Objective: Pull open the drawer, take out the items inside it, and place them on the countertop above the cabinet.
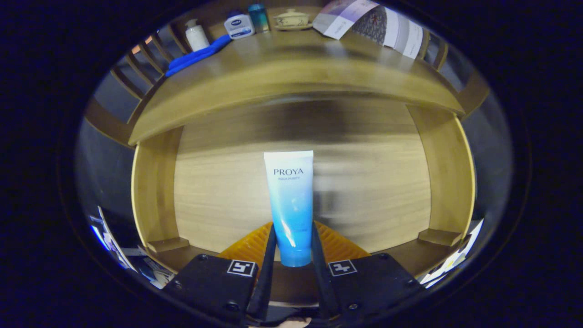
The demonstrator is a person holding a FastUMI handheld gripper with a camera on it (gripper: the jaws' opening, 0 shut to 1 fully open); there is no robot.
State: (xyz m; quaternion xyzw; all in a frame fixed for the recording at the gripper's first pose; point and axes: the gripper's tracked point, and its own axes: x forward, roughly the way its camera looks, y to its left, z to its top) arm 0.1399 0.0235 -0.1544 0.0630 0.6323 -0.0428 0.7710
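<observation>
Wooden cabinet (291, 91) ahead, light grain, with railed sides and a flat countertop (282, 59) above an open drawer (300, 191). On the countertop, from left: blue cloth (198, 55) lying along the left rail; white bottle (196, 36) standing just behind it; white jar with a blue band (239, 25) next, close beside the bottle; teal can (259, 17) just right of the jar, upright; lidded ceramic bowl on a saucer (292, 19) beyond that, near the back; folded paper sheets (373, 25) spread across the right end, partly over the rail. Below the countertop, drawer pulled out, pale wooden floor bare apart from the item held; side walls visible left and right, some motion blur across the back panel. Tube (291, 205), white at the top fading to blue at the cap, upright with cap downward, held between the two fingers over the middle of the drawer. Gripper (291, 248) closed on the tube: both fingers pressed against its lower sides, left and right, cap end level with the fingertips. Ribbed orange pads (339, 243) showing behind the fingers either side of the tube. Printed papers (132, 259) low at the left, outside the cabinet, and more papers (451, 259) low at the right; detail not legible.
</observation>
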